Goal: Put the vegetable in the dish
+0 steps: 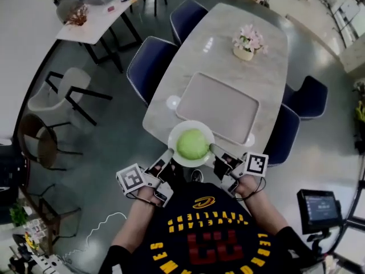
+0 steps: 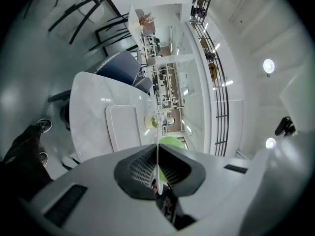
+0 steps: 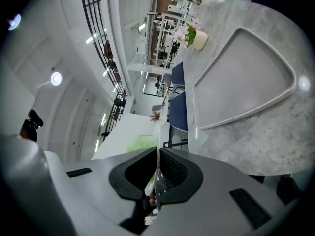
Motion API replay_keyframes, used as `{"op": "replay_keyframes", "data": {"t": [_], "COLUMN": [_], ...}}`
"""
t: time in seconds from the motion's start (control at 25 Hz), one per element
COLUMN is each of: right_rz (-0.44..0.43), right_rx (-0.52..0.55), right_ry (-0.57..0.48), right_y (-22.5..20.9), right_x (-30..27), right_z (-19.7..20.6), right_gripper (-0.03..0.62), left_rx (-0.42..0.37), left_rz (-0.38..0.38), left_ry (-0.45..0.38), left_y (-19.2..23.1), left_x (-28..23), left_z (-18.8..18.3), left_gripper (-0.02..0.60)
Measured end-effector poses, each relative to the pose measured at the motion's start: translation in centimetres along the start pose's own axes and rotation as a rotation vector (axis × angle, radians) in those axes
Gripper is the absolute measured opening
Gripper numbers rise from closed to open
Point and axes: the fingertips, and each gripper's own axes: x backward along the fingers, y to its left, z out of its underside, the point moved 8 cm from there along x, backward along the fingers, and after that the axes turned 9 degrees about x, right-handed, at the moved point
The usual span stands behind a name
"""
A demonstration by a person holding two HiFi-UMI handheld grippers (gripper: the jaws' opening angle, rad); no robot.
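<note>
A round green vegetable point(image 1: 192, 144) lies in a white dish point(image 1: 174, 136) at the near edge of the marble table point(image 1: 268, 61). My left gripper point(image 1: 169, 152) is shut on the dish's left rim and my right gripper point(image 1: 214, 149) on its right rim. In the left gripper view the rim point(image 2: 157, 154) runs edge-on between the closed jaws, with the vegetable point(image 2: 172, 142) just past them. The right gripper view shows the same: the rim point(image 3: 157, 156) pinched, with the vegetable point(image 3: 140, 142) on the dish's white face point(image 3: 123, 129). I cannot tell whether the dish rests on the table or hangs just above it.
A grey rectangular tray point(image 1: 217, 107) lies on the table right behind the dish. A small pot of pink flowers point(image 1: 248, 41) stands at the far end. Dark blue chairs point(image 1: 149, 67) line both long sides. A person's torso in a black shirt point(image 1: 199, 233) is below.
</note>
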Motion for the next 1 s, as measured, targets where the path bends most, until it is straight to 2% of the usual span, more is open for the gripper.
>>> {"op": "replay_keyframes", "data": {"t": [0.16, 0.32, 0.56, 0.8, 1.0], "right_rz": [0.037, 0.073, 0.145, 0.234, 0.290], "right_rx": [-0.007, -0.020, -0.050, -0.084, -0.086], "right_ry": [-0.079, -0.156, -0.289, -0.429, -0.492], "right_y": [-0.9, -1.4, -2.0, -2.7, -3.1], "right_x": [-1.1, -2.4, -2.9, -2.2, -1.4], "right_z": [-2.2, -4.1, -6.6, -7.6, -7.9], "right_gripper": [0.018, 0.018, 0.018, 0.018, 0.018], "left_rx": [-0.020, 0.010, 0.002, 0.018, 0.004], "left_rz": [-0.017, -0.018, -0.020, -0.034, -0.040], "left_ry": [0.096, 0.179, 0.339, 0.514, 0.618], "left_y": [-0.4, -1.5, -2.4, -2.5, -2.4], "left_x": [-3.1, -6.4, -12.4, -17.7, -20.8], "left_z": [-2.3, -4.5, -7.8, -9.1, -9.0], "left_gripper": [0.011, 0.011, 0.011, 0.011, 0.011]}}
